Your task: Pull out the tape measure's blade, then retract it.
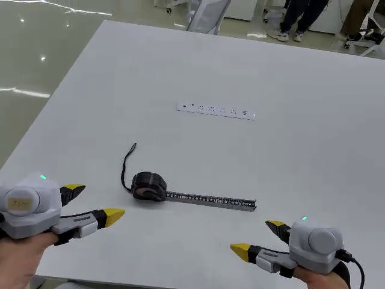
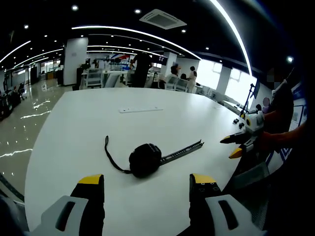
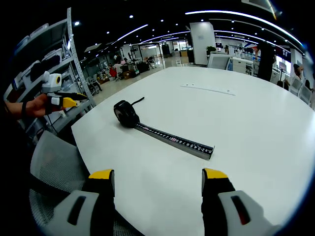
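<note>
A black tape measure (image 1: 148, 185) lies on the white table (image 1: 240, 78), its dark blade (image 1: 210, 201) pulled out to the right and its wrist strap (image 1: 127, 165) trailing up-left. My left gripper (image 1: 94, 203) hovers open at the near left edge, apart from the case. My right gripper (image 1: 260, 236) is open at the near right, just below the blade's tip. In the left gripper view the tape measure (image 2: 145, 159) lies ahead between the open jaws (image 2: 146, 182). In the right gripper view the blade (image 3: 174, 140) runs from the case (image 3: 126, 113) toward my open gripper (image 3: 157, 176).
A white power strip (image 1: 215, 111) lies flat in the middle of the table. Shiny floor borders the table on the left. People's legs and office chairs (image 1: 207, 15) stand beyond the far edge. Metal shelving (image 3: 44, 69) rises at the left of the right gripper view.
</note>
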Tool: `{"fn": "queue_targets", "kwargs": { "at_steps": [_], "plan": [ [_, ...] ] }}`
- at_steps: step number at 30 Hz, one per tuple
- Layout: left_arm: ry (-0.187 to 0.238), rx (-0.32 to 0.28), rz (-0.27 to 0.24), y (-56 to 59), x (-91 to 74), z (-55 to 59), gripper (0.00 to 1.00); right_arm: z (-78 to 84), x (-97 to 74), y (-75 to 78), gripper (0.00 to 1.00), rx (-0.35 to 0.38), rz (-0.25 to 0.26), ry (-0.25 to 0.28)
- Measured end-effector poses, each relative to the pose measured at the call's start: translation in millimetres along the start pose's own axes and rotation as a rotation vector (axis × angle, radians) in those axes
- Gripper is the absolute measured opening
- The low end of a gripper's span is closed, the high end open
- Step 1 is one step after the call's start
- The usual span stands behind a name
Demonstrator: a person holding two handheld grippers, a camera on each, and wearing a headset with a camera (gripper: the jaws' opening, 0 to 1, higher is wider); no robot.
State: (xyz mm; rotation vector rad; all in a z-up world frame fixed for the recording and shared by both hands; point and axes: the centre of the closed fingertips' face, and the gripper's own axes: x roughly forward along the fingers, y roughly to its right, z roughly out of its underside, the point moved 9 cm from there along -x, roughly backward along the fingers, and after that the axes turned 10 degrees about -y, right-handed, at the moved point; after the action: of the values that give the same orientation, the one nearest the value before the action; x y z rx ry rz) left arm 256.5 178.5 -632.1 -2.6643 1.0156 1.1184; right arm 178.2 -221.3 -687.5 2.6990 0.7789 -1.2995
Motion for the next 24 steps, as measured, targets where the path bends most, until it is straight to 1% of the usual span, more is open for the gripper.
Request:
{"fn": "queue_targets", "kwargs": {
  "at_steps": [12, 24],
  "plan": [
    [0.003, -0.011, -0.001, 0.7, -0.4, -0.1, 0.67, 0.0, 0.5, -0.4, 0.74, -0.004, -0.003, -0.008],
    [0.003, -0.015, -0.001, 0.7, -0.7, -0.1, 0.68, 0.8, -0.9, -1.2, 0.74, 0.003, -0.002, 0.003]
  ]
}}
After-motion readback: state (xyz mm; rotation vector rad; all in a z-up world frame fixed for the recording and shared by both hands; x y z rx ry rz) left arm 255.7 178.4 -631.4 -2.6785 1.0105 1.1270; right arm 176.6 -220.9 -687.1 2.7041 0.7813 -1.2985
